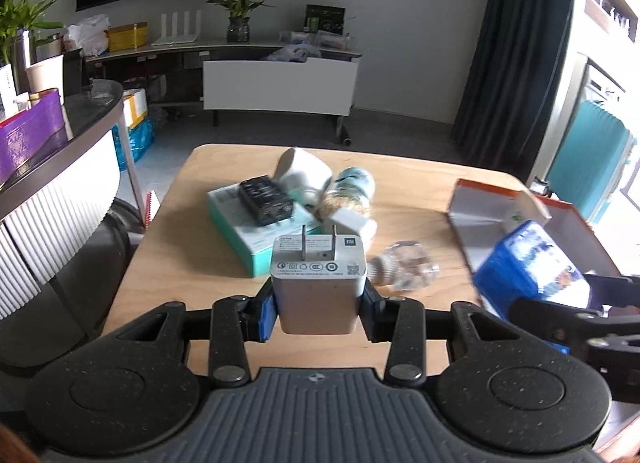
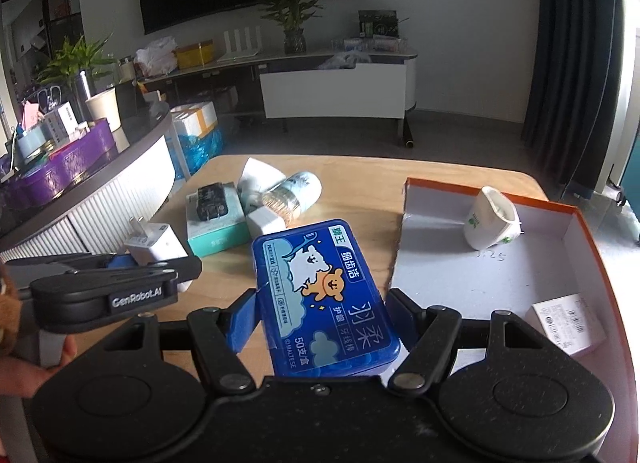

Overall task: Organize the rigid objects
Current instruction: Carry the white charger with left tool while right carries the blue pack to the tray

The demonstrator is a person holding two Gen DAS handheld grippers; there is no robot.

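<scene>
White charger [image 1: 319,290]: grey print, silver prongs. Floss case [image 2: 326,299]: blue, with white dog, orange bear, pale clouds and white lettering. Tray [image 2: 576,219]: orange rim, white inside. Cup [image 2: 493,223] in tray: white, green mark. Flat box [image 1: 256,237]: teal sides, white top. Adapter [image 1: 266,201] on it: black. Table [image 1: 192,271]: light wood. Gripper pads [image 2: 242,323]: blue.

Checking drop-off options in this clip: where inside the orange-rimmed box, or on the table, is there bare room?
The orange-rimmed box has bare floor in its middle, between the tipped white cup at the back and the small white carton near its front right. The table is bare along its far edge. Crowded: the pile around the teal box.
</scene>
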